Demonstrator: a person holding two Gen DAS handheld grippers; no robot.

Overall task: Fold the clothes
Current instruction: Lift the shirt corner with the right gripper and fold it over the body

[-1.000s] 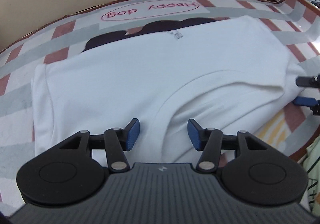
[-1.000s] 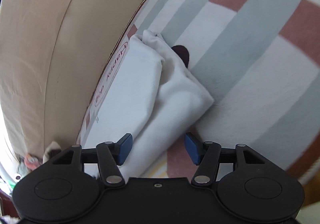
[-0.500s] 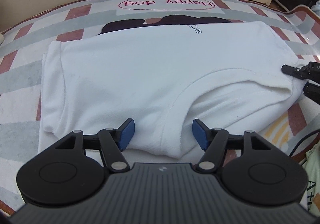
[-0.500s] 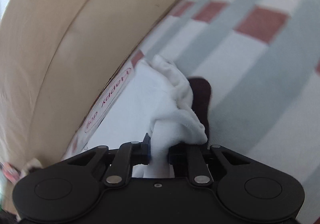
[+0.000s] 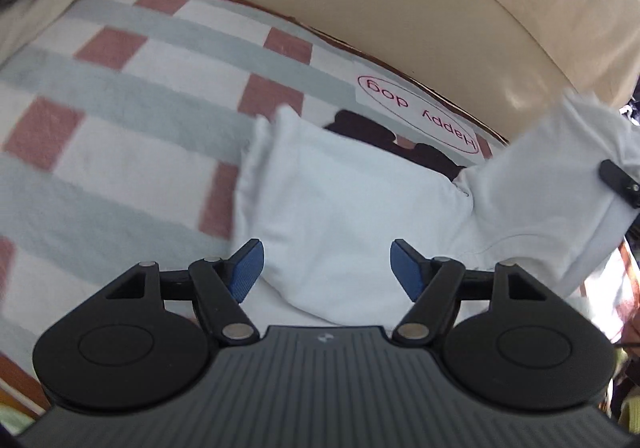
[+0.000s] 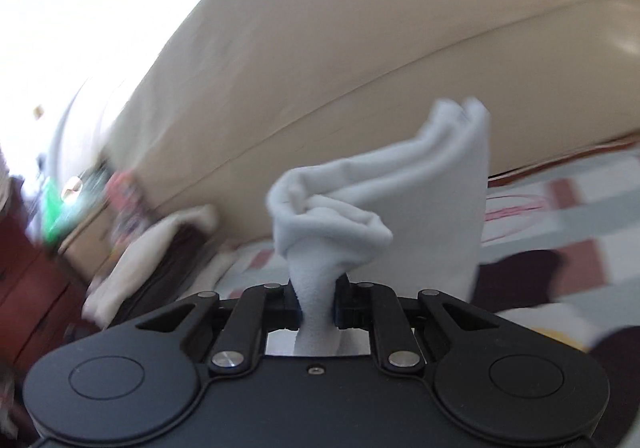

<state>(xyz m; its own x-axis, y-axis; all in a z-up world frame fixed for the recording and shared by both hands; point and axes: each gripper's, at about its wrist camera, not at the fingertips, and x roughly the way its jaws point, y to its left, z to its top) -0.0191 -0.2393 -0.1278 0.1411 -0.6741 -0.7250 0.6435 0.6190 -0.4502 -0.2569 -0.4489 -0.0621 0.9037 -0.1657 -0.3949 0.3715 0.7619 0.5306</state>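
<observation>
We hold the left gripper (image 5: 327, 268) above the white garment (image 5: 344, 216), its blue pads (image 5: 246, 268) standing apart and the jaws opening; the cloth lies beneath and between them, but neither pad presses on it. The garment rests on the checked blanket (image 5: 120, 120) of pink, grey and white squares, and from the left wrist view its far corner sits toward eleven o'clock, while its other side rises off the blanket toward two o'clock. There the right gripper (image 5: 618, 184) shows as a dark tip at three o'clock, against the lifted fabric. In the right wrist view our right gripper (image 6: 316, 304) has its jaws closed on a bunched twist of that white garment (image 6: 384, 200), which stands up out of the jaws toward one o'clock. A "Happy dog" label (image 5: 420, 112) lies on the blanket at one o'clock of the garment, just below the cream headboard (image 5: 400, 0).
</observation>
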